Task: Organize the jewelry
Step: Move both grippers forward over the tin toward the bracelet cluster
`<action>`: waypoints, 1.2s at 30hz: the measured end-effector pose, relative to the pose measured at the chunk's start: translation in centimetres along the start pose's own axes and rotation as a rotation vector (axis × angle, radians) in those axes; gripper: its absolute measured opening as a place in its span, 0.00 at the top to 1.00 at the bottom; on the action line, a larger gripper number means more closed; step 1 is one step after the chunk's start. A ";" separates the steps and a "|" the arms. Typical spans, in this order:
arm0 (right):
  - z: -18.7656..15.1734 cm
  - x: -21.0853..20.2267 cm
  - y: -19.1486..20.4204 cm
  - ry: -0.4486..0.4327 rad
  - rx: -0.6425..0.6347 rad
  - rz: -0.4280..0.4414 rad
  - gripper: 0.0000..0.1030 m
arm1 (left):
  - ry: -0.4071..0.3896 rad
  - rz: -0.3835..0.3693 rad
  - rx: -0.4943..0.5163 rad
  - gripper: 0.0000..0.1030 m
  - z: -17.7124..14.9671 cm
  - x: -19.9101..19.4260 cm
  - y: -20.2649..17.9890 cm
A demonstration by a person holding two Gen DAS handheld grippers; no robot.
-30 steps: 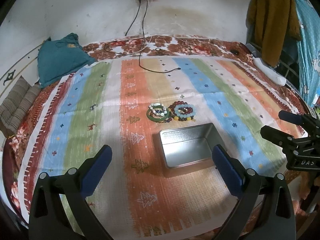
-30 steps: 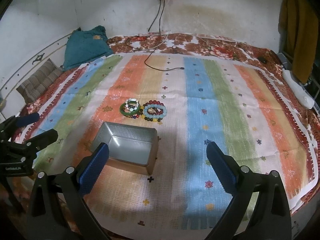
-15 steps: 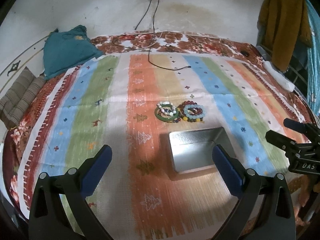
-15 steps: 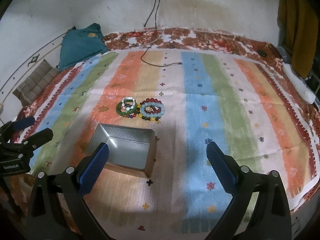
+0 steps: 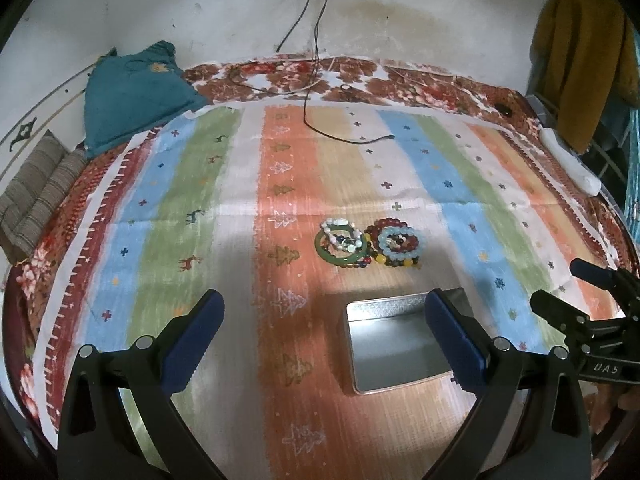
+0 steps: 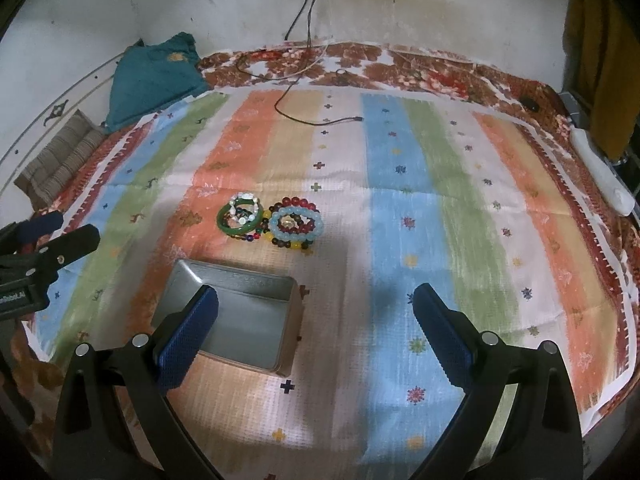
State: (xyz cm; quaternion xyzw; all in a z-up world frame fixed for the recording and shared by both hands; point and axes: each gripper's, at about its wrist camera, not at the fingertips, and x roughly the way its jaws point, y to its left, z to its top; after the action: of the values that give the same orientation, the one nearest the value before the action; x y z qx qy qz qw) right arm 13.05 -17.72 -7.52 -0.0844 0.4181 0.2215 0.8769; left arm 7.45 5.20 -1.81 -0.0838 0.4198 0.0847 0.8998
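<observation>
Striped cloth [image 5: 248, 184] in orange, green, blue and white covers the bed in the left wrist view, with a floral sheet [image 5: 400, 84] showing at its far edge. The left gripper [image 5: 324, 328] hangs over the near part of the cloth, its jaws spread wide with nothing between them. A metal tin [image 5: 384, 340], open and empty, sits on the cloth; the gripper's right pad overlaps its right side in the picture. Just beyond the tin lies a cluster of bracelets [image 5: 368, 244]: a green bangle [image 5: 324, 254] with beaded strands on it at left, touching a pale blue bead ring [image 5: 400, 242] over dark red beads at right. The right gripper [image 5: 576, 292] shows at the right edge, jaws parted. A black cable [image 5: 316, 120] trails from the wall socket onto the cloth. A teal pillow [image 5: 132, 92] rests at the far left corner.

In the right wrist view the right gripper [image 6: 314, 320] holds its jaws wide apart and grips nothing. The tin [image 6: 256, 312] lies low and left, partly behind the left pad. The bracelets [image 6: 272, 222] lie just past the tin, the bangle [image 6: 226, 224] at left, the blue ring [image 6: 296, 222] at right. The left gripper [image 6: 60, 232] enters at the left edge, jaws apart. A mustard garment [image 6: 600, 60] hangs at far right.
</observation>
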 end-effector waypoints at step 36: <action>4.7 6.3 -0.8 0.085 0.033 -0.018 0.04 | 0.081 0.085 -0.003 0.05 5.5 7.2 0.1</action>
State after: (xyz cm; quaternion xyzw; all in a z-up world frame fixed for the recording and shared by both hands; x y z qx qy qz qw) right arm 20.17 -14.88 -9.45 -0.0831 0.4580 0.2029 0.8615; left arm 16.06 7.10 -3.91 -0.0706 0.4587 0.1201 0.8776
